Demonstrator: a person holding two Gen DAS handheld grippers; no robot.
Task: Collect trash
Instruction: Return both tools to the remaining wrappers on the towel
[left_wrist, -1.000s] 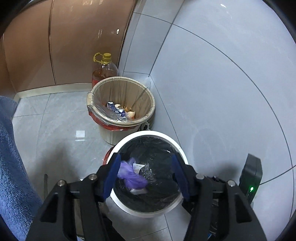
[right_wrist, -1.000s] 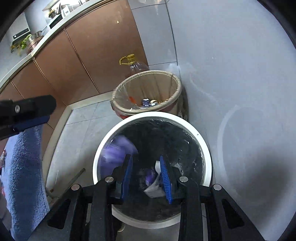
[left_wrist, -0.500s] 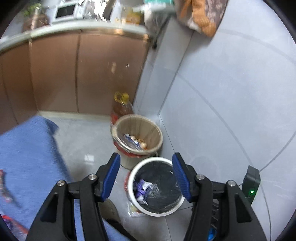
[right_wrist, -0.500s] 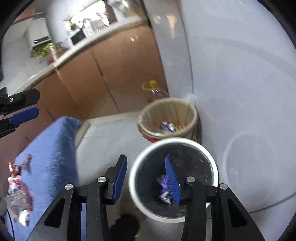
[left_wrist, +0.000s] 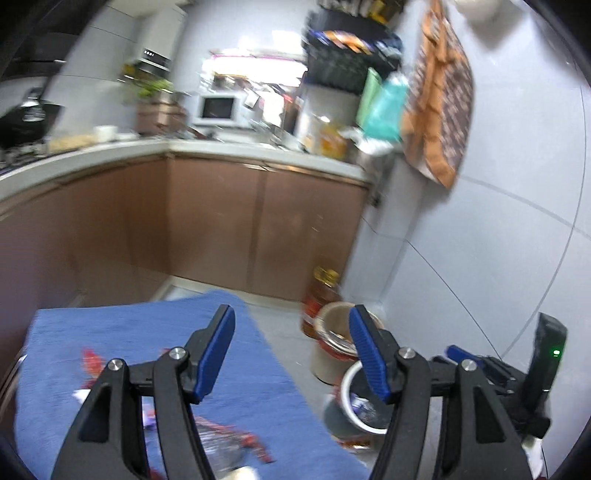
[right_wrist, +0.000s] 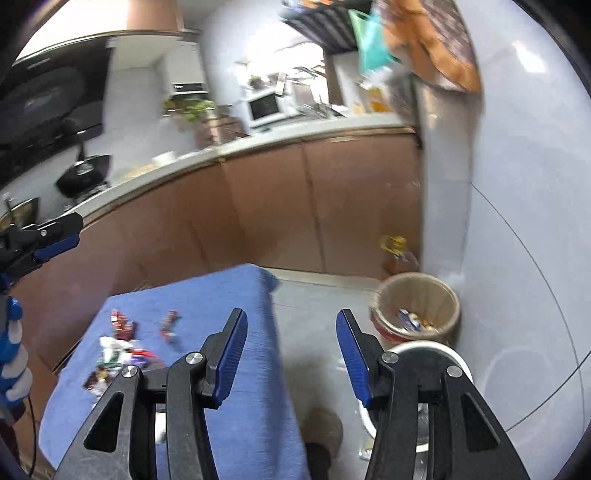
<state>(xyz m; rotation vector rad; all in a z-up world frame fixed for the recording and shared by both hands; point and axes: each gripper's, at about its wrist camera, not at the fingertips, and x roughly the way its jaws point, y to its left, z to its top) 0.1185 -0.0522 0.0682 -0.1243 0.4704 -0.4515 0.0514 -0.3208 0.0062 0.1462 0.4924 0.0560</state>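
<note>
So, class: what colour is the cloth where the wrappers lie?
Blue; the cloth shows best in the right wrist view.

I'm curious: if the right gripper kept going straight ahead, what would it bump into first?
Probably the grey tiled floor beside the blue cloth-covered table. Nothing sits between the right gripper's opening jaws, though depth is hard to judge.

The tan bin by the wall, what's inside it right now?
The tan bin has a liner, and a few small colourful wrappers lie at its bottom. Its near wall hides the rest of the floor, and blur leaves the pieces unidentifiable.
</note>
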